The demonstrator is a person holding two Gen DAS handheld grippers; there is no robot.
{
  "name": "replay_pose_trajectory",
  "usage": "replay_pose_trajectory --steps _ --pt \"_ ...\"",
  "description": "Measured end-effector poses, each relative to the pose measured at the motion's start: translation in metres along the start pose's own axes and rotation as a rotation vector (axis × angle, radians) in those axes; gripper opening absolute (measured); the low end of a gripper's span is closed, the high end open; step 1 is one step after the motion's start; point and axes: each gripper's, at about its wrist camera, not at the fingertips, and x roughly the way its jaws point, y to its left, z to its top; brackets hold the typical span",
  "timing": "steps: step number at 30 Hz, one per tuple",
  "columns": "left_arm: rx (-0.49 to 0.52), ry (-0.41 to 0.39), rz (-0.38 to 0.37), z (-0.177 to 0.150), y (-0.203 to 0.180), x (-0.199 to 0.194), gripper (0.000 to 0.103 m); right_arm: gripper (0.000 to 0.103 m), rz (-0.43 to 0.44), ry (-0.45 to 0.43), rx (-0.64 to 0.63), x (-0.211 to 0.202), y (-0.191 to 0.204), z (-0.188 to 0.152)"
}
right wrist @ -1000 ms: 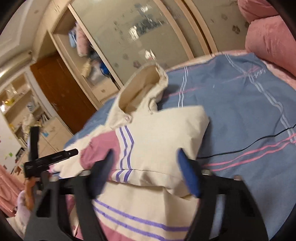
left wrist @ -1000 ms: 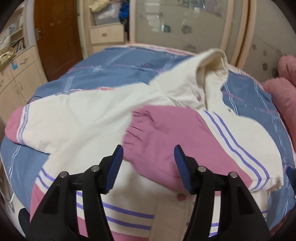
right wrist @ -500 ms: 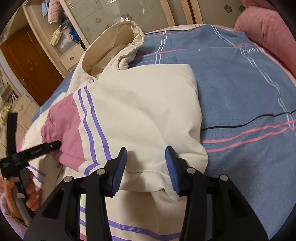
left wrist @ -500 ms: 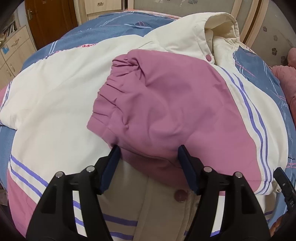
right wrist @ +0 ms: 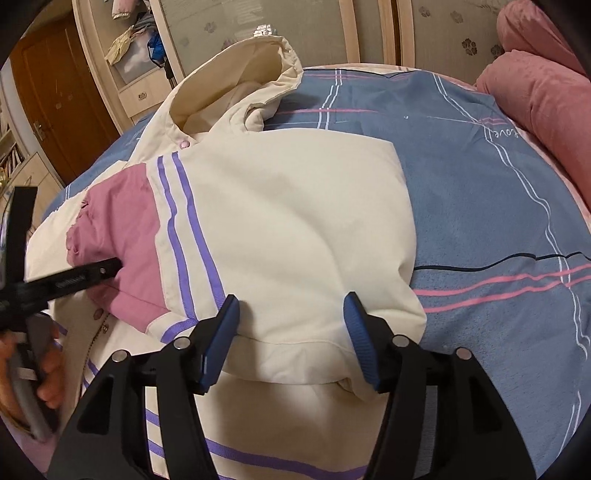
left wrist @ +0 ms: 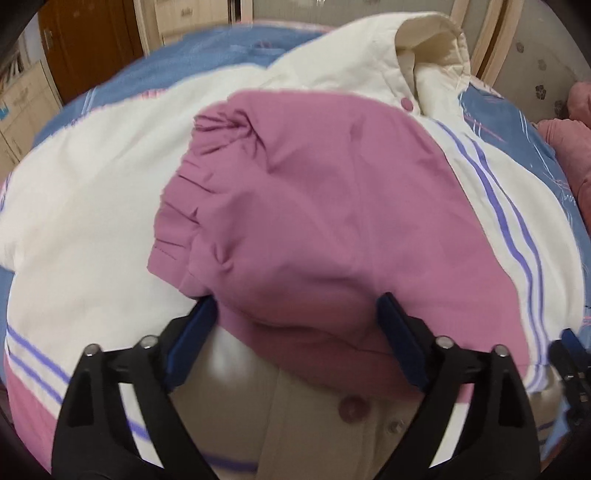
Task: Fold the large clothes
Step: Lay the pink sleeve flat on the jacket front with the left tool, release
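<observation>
1. While the jacket (right wrist: 295,229) lies front-up on the bed (right wrist: 480,206), I count one fold as made: the sleeve (left wrist: 332,229) on my right side lies across the chest, its pink cuff just short of the jacket's middle line.
2. Seen from my right gripper (right wrist: 291,332), that sleeve's cream upper part covers the chest on the side near the pillows (right wrist: 546,88), and its lower edge sits between my jaws.
3. My left gripper (left wrist: 295,325) has its jaws opening wide. The pink end of the sleeve lies between them, but I see the pads standing clear of it, so I judge it released.
4. My right gripper's jaws are also opening. The cream edge sits between them, and the pads seem to me just off the cloth.
5. The hood (right wrist: 236,92) stands up at the jacket's far end, unfolded, towards the wardrobe (right wrist: 258,33).
6. The other sleeve (left wrist: 66,192) stretches out flat from the jacket, on the side away from the pillows. I judge that it still has to come across.
7. The hem is under my grippers and mostly out of view, and I cannot tell how it lies.
8. By my reckoning the job is less than half done: second sleeve, hood, then the body doubled over.
9. The padding looks springy, so the folded sleeve may creep back.
</observation>
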Motion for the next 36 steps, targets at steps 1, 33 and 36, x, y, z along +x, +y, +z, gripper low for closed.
replay_pose_trajectory --steps 1,33,36 --pt "0.019 -0.013 0.012 -0.002 -0.002 0.002 0.098 0.072 0.017 0.002 0.001 0.001 0.001 0.001" --pt "-0.003 -0.009 -0.001 0.035 0.019 0.029 0.101 0.082 -0.105 -0.047 0.053 0.022 0.014 0.019" --pt "0.046 0.015 0.011 0.056 0.009 0.040 0.101 0.088 -0.141 -0.045 0.002 0.028 0.025 0.017"
